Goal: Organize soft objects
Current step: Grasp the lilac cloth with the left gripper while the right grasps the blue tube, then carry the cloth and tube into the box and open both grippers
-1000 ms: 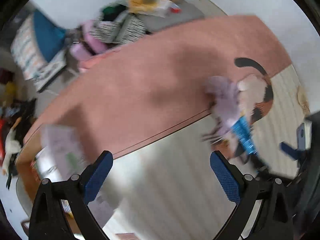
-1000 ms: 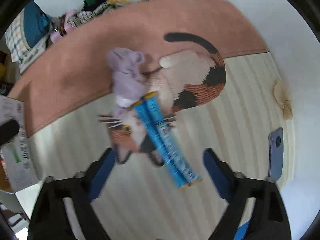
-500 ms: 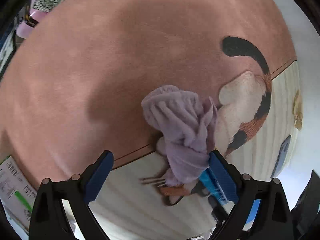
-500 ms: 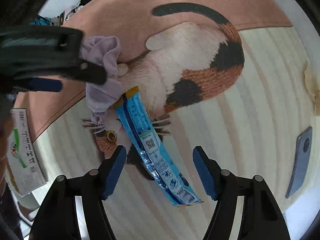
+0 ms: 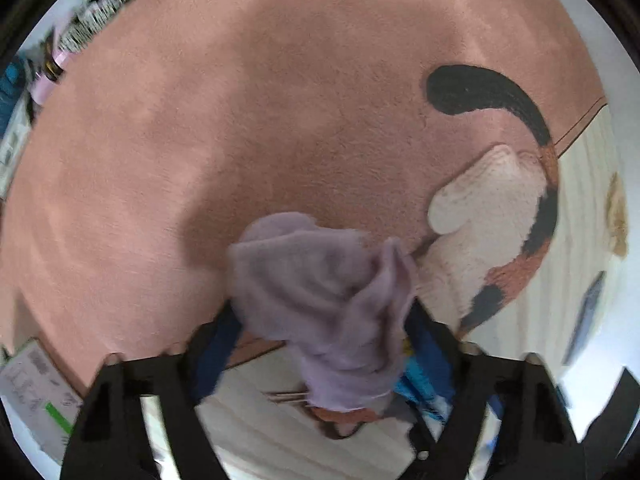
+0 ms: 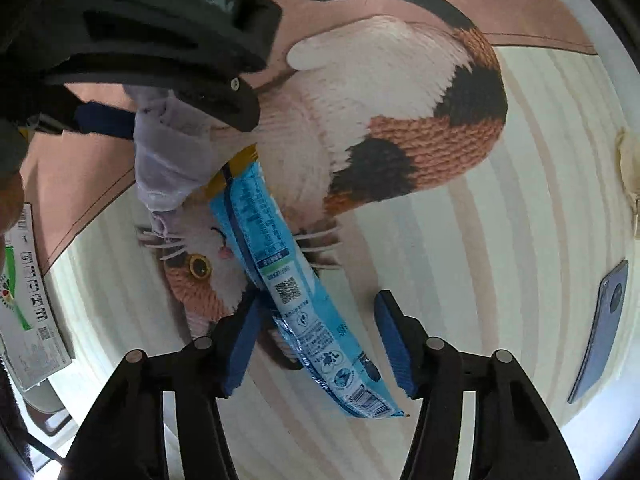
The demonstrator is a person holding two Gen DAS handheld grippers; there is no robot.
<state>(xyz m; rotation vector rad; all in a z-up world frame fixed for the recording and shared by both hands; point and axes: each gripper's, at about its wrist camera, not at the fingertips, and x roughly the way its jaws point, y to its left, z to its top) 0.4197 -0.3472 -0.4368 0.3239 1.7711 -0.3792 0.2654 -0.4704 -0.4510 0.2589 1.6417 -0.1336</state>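
A big fuzzy rug (image 5: 280, 120) with a pink part, a cream striped part and a woven calico cat picture (image 6: 400, 120) covers the floor. At the far edge of the pink part sits a blurry heap of clothes (image 5: 108, 4). The soft, crumpled lilac fleece cloth (image 5: 328, 308) lies on the cat's head, where pink meets cream. The left gripper (image 5: 320, 344) has its blue pads on both sides of the cloth; the picture is smeared, so I cannot tell if they squeeze it. Its black body hides the top of the cloth in the right view. A long, shiny blue plastic packet (image 6: 292, 280) lies across the cat's face, its yellow end under the cloth. The right gripper (image 6: 316, 344) is spread wide around the packet's low end, not touching it. Right of the cat lies a flat blue-grey phone (image 6: 604, 328). Left of the cat, a white printed cardboard box (image 6: 28, 304) is cut off.
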